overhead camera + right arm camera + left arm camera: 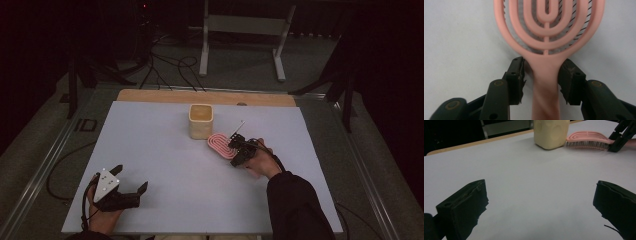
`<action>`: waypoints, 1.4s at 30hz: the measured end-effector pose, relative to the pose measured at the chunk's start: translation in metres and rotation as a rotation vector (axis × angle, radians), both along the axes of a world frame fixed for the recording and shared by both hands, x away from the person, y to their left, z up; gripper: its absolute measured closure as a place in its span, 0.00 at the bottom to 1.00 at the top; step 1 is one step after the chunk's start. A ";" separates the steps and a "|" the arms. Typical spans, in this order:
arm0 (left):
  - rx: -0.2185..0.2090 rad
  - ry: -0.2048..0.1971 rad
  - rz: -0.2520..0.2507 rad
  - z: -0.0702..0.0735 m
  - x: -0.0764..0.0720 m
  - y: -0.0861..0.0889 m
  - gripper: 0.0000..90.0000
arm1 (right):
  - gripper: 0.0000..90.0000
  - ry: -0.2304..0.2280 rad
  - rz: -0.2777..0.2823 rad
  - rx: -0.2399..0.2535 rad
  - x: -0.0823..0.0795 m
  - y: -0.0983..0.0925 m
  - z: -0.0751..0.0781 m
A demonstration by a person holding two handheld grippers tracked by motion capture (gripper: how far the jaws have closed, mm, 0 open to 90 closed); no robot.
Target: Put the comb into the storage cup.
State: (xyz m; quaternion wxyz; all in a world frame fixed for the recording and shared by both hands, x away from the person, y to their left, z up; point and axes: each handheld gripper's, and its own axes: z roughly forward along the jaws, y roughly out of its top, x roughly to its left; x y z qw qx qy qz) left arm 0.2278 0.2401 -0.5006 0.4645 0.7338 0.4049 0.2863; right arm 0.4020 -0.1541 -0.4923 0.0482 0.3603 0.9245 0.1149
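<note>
Between the right hand-held gripper's (541, 81) spread, not-yet-touching jaws lies the pink hairbrush's (547, 37) handle on the bench (165, 150), so closing squarely at the neck should hold best, while the left hand-held gripper (131, 192) rests open.

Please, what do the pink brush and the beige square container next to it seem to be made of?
The pink brush looks like moulded plastic with a matte finish: one smooth piece of even colour, with open concentric loops. Its bristles are thin, dark and stiff, probably nylon or wire. The beige container has a dull surface, rounded corners and shallow dimples; it could be silicone, soft plastic or ceramic, the look leaves this open.
</note>
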 end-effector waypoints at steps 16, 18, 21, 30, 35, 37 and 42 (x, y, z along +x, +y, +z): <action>0.005 0.000 -0.001 0.000 0.000 -0.001 0.00 | 0.76 0.009 0.009 -0.037 0.000 0.000 0.001; 0.005 0.000 -0.001 0.000 0.000 -0.001 0.00 | 0.77 0.009 0.011 -0.038 -0.002 -0.001 0.001; 0.005 0.001 0.000 0.000 0.000 -0.001 0.00 | 0.77 0.010 0.012 -0.022 -0.004 -0.003 0.001; 0.010 0.004 0.001 -0.001 0.000 -0.001 0.00 | 0.78 -0.011 -0.006 0.051 -0.015 -0.014 0.004; 0.012 0.006 0.002 -0.001 0.001 -0.001 0.00 | 0.78 -0.049 -0.016 0.104 -0.021 -0.021 0.011; 0.013 0.007 0.004 -0.001 0.001 -0.002 0.00 | 0.78 -0.070 -0.022 0.120 -0.025 -0.023 0.015; 0.022 0.012 0.008 -0.002 0.001 -0.002 0.00 | 0.78 -0.129 -0.022 0.153 -0.033 -0.027 0.024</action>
